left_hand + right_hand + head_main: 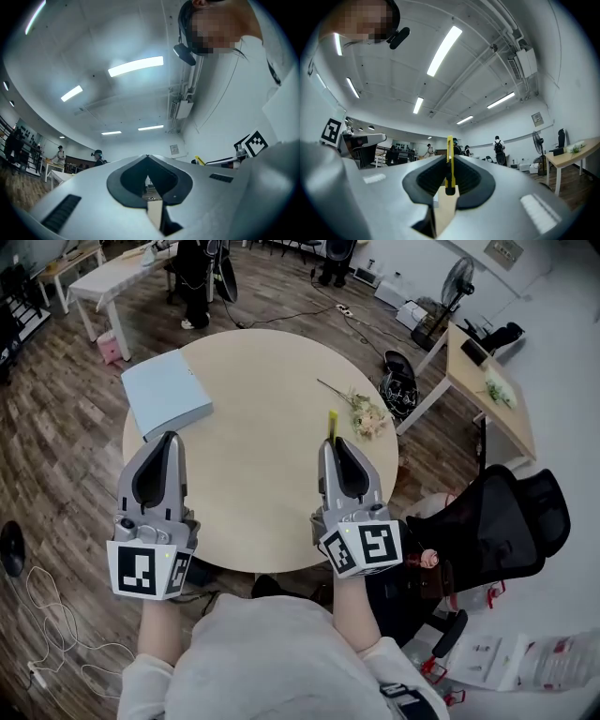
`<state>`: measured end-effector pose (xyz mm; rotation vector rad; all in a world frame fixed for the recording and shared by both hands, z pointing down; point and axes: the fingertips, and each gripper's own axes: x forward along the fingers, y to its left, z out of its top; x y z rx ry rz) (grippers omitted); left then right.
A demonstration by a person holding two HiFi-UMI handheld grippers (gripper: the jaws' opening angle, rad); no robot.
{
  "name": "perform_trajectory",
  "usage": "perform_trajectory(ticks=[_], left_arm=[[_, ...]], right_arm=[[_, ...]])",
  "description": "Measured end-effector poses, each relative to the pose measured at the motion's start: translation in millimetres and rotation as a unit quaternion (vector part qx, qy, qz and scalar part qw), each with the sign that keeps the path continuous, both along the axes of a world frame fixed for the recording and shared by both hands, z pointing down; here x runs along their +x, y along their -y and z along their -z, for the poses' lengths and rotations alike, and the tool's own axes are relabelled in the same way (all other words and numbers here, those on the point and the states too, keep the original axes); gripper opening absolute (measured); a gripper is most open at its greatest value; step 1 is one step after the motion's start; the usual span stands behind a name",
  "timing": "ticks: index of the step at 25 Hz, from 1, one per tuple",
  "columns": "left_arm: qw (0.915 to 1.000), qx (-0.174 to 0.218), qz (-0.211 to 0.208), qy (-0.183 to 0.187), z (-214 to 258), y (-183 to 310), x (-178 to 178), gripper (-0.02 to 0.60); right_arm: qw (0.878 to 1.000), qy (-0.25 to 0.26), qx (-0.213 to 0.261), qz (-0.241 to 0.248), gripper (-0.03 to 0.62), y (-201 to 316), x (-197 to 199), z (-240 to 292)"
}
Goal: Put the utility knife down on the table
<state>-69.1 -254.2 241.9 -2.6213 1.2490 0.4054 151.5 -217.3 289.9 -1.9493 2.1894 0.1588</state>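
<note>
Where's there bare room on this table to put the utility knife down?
The middle of the round table, between the pale blue box and the flower sprig, ahead of the right gripper. Crowded only at those edges.

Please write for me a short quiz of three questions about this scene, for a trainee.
1. True or false: the utility knife already lies on the round table.
2. The jaws of the left gripper are: A) shut and empty B) wide open C) shut on the knife.
3. Fill in: the knife is clamped in the ____ gripper.
Key: 1 false; 2 A; 3 right gripper.
</note>
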Motion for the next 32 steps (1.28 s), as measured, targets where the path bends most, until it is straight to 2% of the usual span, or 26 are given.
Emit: perform_trajectory(ticks=[7, 13, 20, 32], left_arm=[[0.9992, -0.018, 0.034, 0.006, -11.4, 29.5, 16.5, 0.008], [0.9973, -0.035, 0.064, 0.011, -26.9, 45.6, 23.7, 0.008], [0.9936, -0.059, 0.095, 0.012, -41.5, 62.6, 21.2, 0.008], [0.9879, -0.081, 0.13, 0.028, -55.2, 72.0, 13.9, 0.008]], right_arm=[[0.997, 0.011, -0.068, 0.032, 0.058, 60.9, 20.4, -41.2], [0.988, 0.016, -0.137, 0.064, 0.058, 98.7, 26.3, -94.4], [0.973, 0.021, -0.208, 0.094, 0.058, 131.6, 24.2, -151.9], [0.939, 0.045, -0.321, 0.118, 0.058, 160.6, 14.0, -250.4]])
